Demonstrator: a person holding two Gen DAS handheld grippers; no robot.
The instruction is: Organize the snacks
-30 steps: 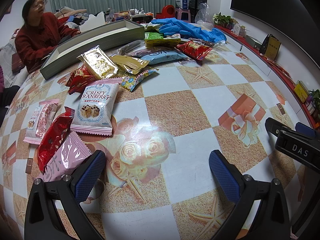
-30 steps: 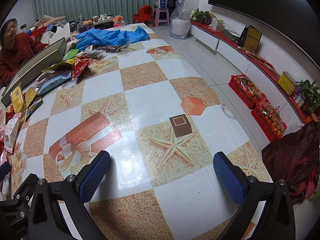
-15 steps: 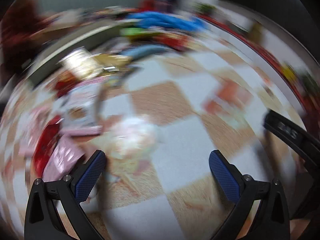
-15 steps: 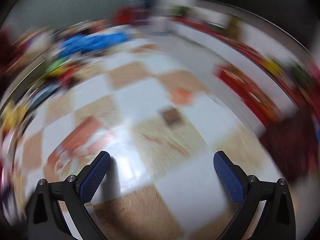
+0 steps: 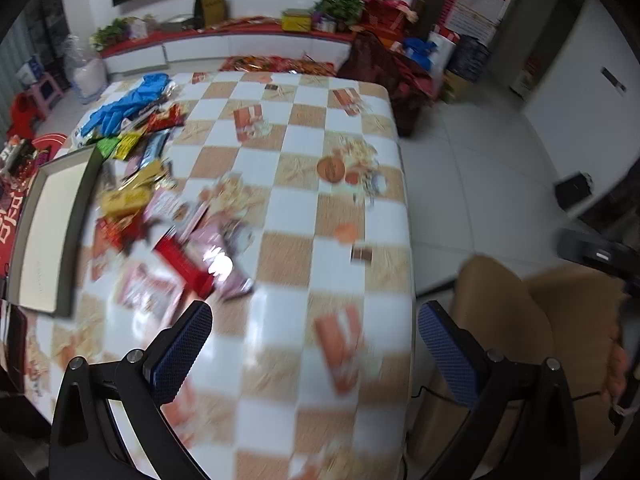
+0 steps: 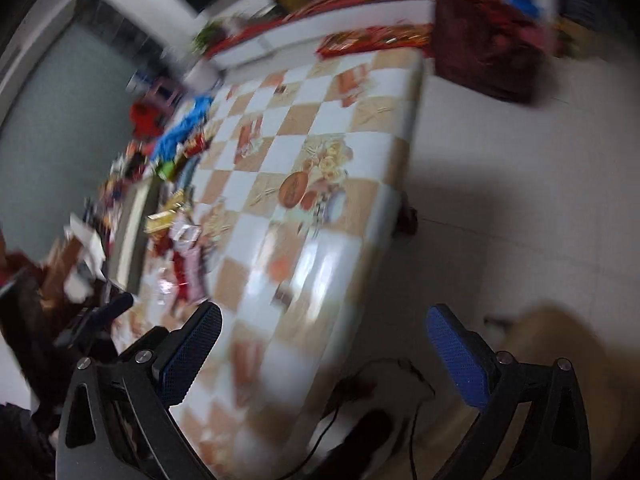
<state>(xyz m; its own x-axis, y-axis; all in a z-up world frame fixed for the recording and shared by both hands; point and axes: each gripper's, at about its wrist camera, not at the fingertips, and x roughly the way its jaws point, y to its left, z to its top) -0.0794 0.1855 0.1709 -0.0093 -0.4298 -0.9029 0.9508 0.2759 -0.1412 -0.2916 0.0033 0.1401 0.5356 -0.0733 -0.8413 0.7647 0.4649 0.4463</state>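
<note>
- Left wrist view: the left claw (image 5: 314,354) stands with its blue pads (image 5: 182,350) wide apart, nothing between them, raised over the near end of the worktop (image 5: 304,184).
- The worktop has a chequered cloth of white and tan squares; its right edge runs from 1 o'clock down to 5 o'clock, with white floor (image 5: 480,168) beyond it.
- The snacks (image 5: 168,216) lie in a loose heap at 9 to 10 o'clock on the worktop, motion-blurred: a red packet (image 5: 182,258), a pink packet (image 5: 226,276) just beside it, a yellow packet (image 5: 122,200) further back.
- A shallow grey tray (image 5: 52,220) sits at 9 o'clock, at the left edge, just beside the heap; it looks bare inside.
- Blue gloves (image 5: 128,104) lie at 11 o'clock, beyond the snacks.
- A tan trouser leg (image 5: 520,320) shows at 4 o'clock, off the worktop.
- Right wrist view: heavily blurred. The right claw (image 6: 320,354) also has its pads (image 6: 192,350) spread apart and empty; one pad is over the worktop's near corner (image 6: 304,320), the other over the floor (image 6: 500,184).
- The snacks (image 6: 180,240) show as a blurred strip at 9 to 10 o'clock, with the tray (image 6: 134,236) just left of them and the blue gloves (image 6: 184,132) further off at 10 o'clock.
</note>
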